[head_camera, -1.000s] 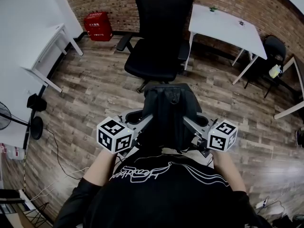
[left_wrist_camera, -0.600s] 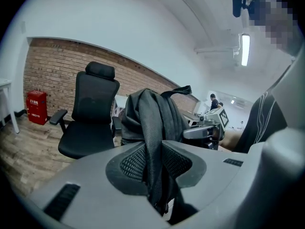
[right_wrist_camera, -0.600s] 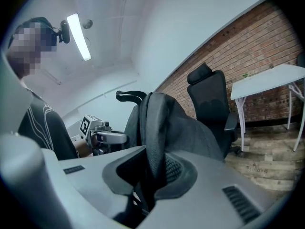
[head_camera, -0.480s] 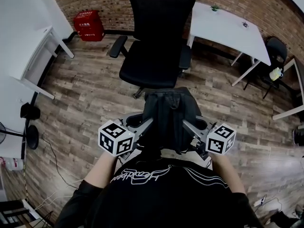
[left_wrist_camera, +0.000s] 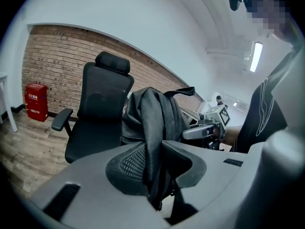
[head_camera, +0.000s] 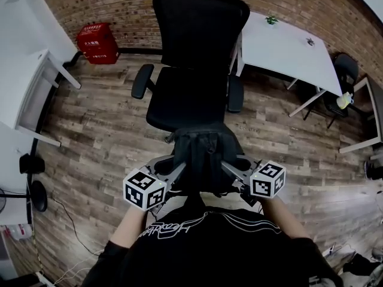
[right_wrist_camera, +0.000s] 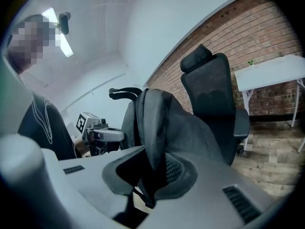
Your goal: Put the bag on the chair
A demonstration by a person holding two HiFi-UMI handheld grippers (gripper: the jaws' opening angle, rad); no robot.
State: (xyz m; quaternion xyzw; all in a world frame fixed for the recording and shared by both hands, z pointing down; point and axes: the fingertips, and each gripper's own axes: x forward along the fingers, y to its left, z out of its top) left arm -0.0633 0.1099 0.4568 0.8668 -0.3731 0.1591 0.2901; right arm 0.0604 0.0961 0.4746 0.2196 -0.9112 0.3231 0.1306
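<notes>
Black bag (head_camera: 203,159) is held up in the air between both grippers, centre of the scene, right in front of the person's black shirt (head_camera: 203,250). Left gripper (head_camera: 178,171) comes in from the bag's left and the right gripper (head_camera: 227,168) from its right, marker cubes on the near side.

Left gripper view: jaws clamped on a padded black strap of the bag, webbing pinched between the pads, loose end hanging below. Right gripper view: same, jaws closed on the other padded strap, bag body rising above them. So both grippers are gripping the bag, one strap each.

Black office chair (head_camera: 182,100) stands just beyond the bag on the far side, w/ high back, headrest and two armrests. Seat faces the person, nothing on it. From the head view the bag's far edge overlaps the seat's front edge. In the gripper views the chair sits behind the bag, so the bag looks off the seat, but contact can't be confirmed.

Wood plank floor (head_camera: 102,124) all around. Red box (head_camera: 96,42) far left against the brick wall (head_camera: 119,5). White table (head_camera: 287,46) far right, beside the chair. White desk (head_camera: 24,94) along the left edge.
</notes>
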